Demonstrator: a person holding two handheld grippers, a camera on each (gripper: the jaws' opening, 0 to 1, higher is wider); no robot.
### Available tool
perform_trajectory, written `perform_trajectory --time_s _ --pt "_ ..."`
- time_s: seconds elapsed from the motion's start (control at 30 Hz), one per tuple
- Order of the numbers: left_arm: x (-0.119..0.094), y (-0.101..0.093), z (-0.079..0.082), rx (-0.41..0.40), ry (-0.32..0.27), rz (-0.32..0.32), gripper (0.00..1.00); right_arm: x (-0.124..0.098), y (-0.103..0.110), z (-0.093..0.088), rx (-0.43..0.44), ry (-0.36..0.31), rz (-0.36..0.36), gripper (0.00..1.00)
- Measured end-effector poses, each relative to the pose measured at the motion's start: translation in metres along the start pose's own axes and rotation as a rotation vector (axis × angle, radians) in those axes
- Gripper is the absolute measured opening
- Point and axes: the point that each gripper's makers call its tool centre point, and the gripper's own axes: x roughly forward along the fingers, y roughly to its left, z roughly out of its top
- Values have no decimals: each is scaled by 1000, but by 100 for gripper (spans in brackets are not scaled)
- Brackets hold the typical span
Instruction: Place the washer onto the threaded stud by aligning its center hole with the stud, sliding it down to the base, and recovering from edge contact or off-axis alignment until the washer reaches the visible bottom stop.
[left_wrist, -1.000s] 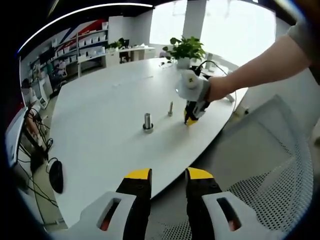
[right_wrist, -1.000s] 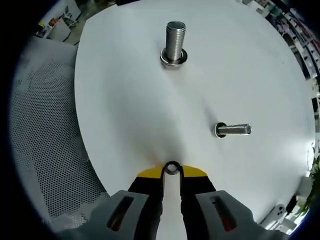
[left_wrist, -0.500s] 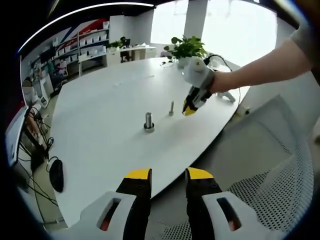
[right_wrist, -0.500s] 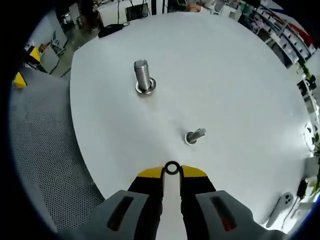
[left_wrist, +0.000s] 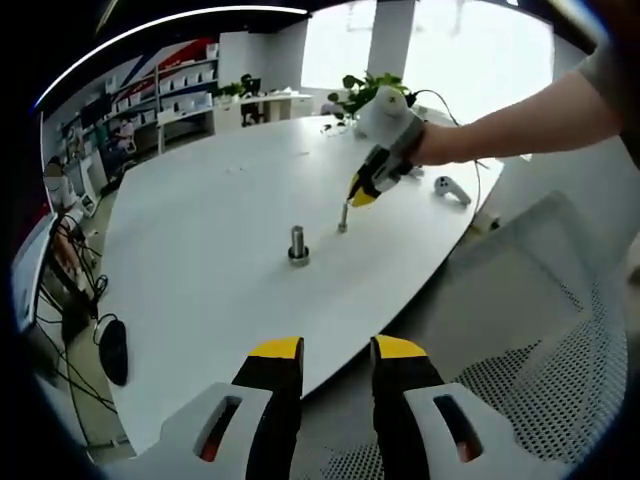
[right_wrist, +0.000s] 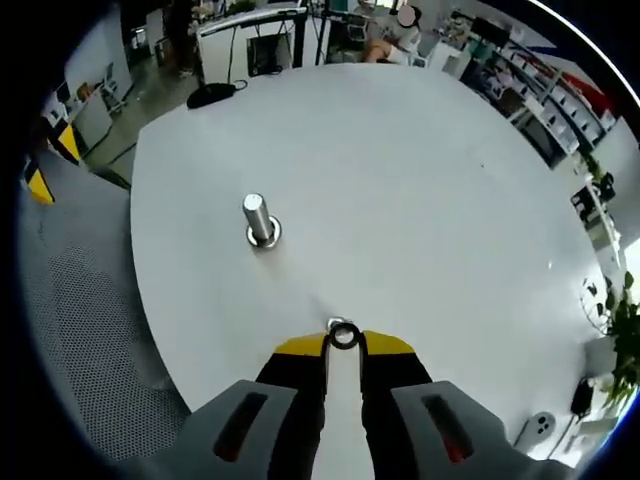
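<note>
1. Right tongs (right_wrist: 343, 340): the yellow-tipped jaws stand close together and pinch a small metal washer (right_wrist: 343, 336) between their tips, its centre hole visible.
2. In the right gripper view the washer sits directly over the top of the smaller threaded stud (right_wrist: 338, 324), of which only a sliver shows just beyond the jaw tips. Whether the washer touches the stud cannot be told.
3. In the left gripper view the right tongs (left_wrist: 362, 193) are held by a person's hand (left_wrist: 432, 145) and tilt down toward the smaller threaded stud (left_wrist: 342, 217), tips just above its top end. The stud stands upright on the white surface (left_wrist: 200, 210).
4. A larger threaded stud (right_wrist: 258, 217) stands upright on a washer-like base, well apart from the smaller one; in the left gripper view it (left_wrist: 298, 244) stands nearer the camera than the smaller stud.
5. Left tongs (left_wrist: 337, 352): jaws parted by a narrow gap, nothing between them, held off the near edge of the surface above a white mesh chair (left_wrist: 540, 370).
6. Other items in the left gripper view: a potted plant (left_wrist: 357, 92) and a small white controller (left_wrist: 447, 187) on the far side of the surface, and a dark computer mouse (left_wrist: 112, 352) at the left side.
</note>
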Motion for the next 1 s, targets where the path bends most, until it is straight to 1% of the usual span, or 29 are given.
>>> perform_trajectory --time_s 0.23,0.43,0.63,0.87,1.0 --pt "0 0 1 -1 -2 0 25 4 -4 1 13 2 -7 13" --pt "0 0 0 -1 -2 1 25 7 -4 -1 0 19 4 13" --pt "0 1 1 0 -5 3 25 8 -4 -1 -17 20 5 13" --pt "-1 1 2 -1 -12 6 25 12 -2 -1 -32 38 24 13" --pt "-1 2 2 -2 -14 9 25 19 0 -5 -29 65 48 13"
